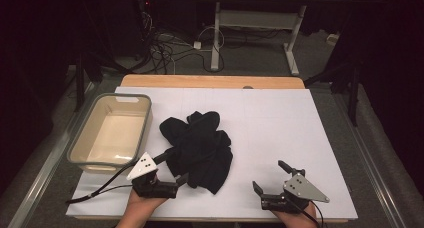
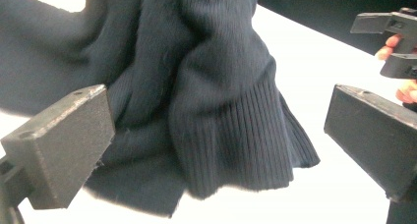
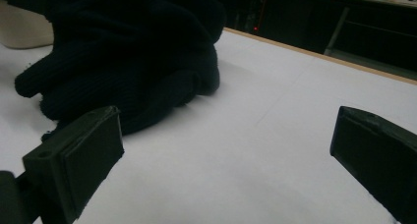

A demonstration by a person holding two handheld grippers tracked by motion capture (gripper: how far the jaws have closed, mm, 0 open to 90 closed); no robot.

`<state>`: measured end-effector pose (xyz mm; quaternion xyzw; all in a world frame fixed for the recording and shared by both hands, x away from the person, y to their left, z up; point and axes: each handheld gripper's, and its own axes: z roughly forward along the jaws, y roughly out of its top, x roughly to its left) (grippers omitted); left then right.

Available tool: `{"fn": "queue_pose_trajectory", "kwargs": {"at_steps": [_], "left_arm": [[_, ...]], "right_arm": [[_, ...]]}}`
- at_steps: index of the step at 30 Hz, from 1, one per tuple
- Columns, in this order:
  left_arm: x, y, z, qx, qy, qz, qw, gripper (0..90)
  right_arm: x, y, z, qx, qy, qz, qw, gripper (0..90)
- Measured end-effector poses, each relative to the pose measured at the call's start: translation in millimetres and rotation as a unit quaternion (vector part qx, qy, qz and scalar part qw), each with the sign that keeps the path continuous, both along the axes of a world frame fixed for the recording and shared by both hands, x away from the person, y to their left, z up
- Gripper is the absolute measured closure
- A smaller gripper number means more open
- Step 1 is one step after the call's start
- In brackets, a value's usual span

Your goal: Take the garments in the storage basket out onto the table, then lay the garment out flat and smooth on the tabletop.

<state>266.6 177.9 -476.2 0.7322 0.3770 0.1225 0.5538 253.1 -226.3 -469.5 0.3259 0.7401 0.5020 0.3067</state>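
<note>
Dark room beyond, cables (image 1: 165, 48) tangled on the grey floor under a far desk (image 1: 260, 18). Closer, wooden table (image 1: 212, 81) covered by a white sheet (image 1: 280, 133). At the sheet's left edge, beige plastic tub (image 1: 114, 130) with grey rim, nothing inside. Just right of the tub, near the sheet's middle, black knitted sweater (image 1: 200, 145) lying crumpled in a heap, ribbed cuff or hem (image 2: 236, 135) spread toward the near side. Left gripper (image 1: 176, 167) at the sweater's near left corner, jaws wide apart, one on either side of the ribbed fabric, not closed on it; in the left gripper view, knit hanging between the two black pads (image 2: 64, 145). Right gripper (image 1: 270, 175) well apart from the sweater, low over bare sheet at the near right, jaws likewise spread wide, nothing between them. Each gripper held from below by a hand (image 1: 142, 205) at the near edge.
</note>
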Motion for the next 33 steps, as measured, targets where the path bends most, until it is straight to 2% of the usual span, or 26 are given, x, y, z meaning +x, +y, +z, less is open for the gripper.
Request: {"fn": "queue_pose_trajectory", "kwargs": {"at_steps": [2,3,5,10,13,15,17,19,20,22,24,25,28,31,33], "left_arm": [[-4.8,4.1,-3.8,0.015,-0.004,0.007,0.9998,0.0],[-5.4,6.0,-5.2,0.017,-0.002,0.007,0.9998,0.0],[-5.9,12.2,-8.5,0.007,0.013,0.016,0.9998,0.0],[-10.1,17.5,-12.2,0.017,0.01,0.02,0.9996,0.0],[-13.5,18.5,-15.5,0.026,0.01,0.02,0.9994,0.0],[-16.3,20.8,-15.8,0.019,0.011,0.028,0.9994,0.0],[-19.5,25.9,-16.1,0.001,0.016,0.038,0.9991,0.0],[-20.9,29.0,-16.5,-0.002,0.018,0.044,0.9988,0.0],[-22.0,30.3,-16.6,-0.007,0.018,0.05,0.9985,0.0],[-22.9,30.1,-17.1,-0.003,0.017,0.054,0.9984,0.0],[-23.7,26.6,-16.9,0.013,0.015,0.05,0.9985,0.0],[-23.9,25.1,-16.4,0.019,0.015,0.046,0.9987,0.0],[-23.2,20.3,-14.5,0.039,0.014,0.037,0.9984,0.0],[-18.5,19.6,-15.7,0.042,0.03,0.034,0.9981,0.0],[-16.2,19.9,-17.1,0.039,0.038,0.019,0.9983,0.0]], "right_arm": [[1.3,5.3,-0.7,0.0,0.004,0.006,1.0,0.0],[2.4,8.7,-1.0,0.0,0.007,0.011,0.9999,0.0],[4.2,13.7,-0.6,-0.001,0.009,0.015,0.9998,0.0],[10.6,34.2,4.7,0.002,0.015,0.04,0.9991,0.0],[17.0,55.6,6.7,0.006,0.017,0.067,0.9976,0.0],[22.3,70.3,7.0,0.003,0.02,0.08,0.9966,0.0],[28.3,89.7,6.7,-0.008,0.026,0.089,0.9956,0.0],[34.1,105.9,6.6,-0.007,0.042,0.107,0.9934,0.0],[36.3,111.9,6.9,-0.008,0.045,0.112,0.9927,0.0],[42.1,125.1,8.5,-0.003,0.05,0.121,0.9913,1.6],[48.5,134.7,9.4,0.002,0.06,0.123,0.9906,5.9],[50.9,138.7,9.3,0.002,0.064,0.122,0.9905,11.0],[53.6,146.3,6.2,-0.021,0.069,0.117,0.9905,24.6],[56.2,148.1,1.5,-0.029,0.086,0.119,0.9887,38.7],[55.8,149.1,-0.5,-0.038,0.093,0.12,0.9876,47.6]]}}
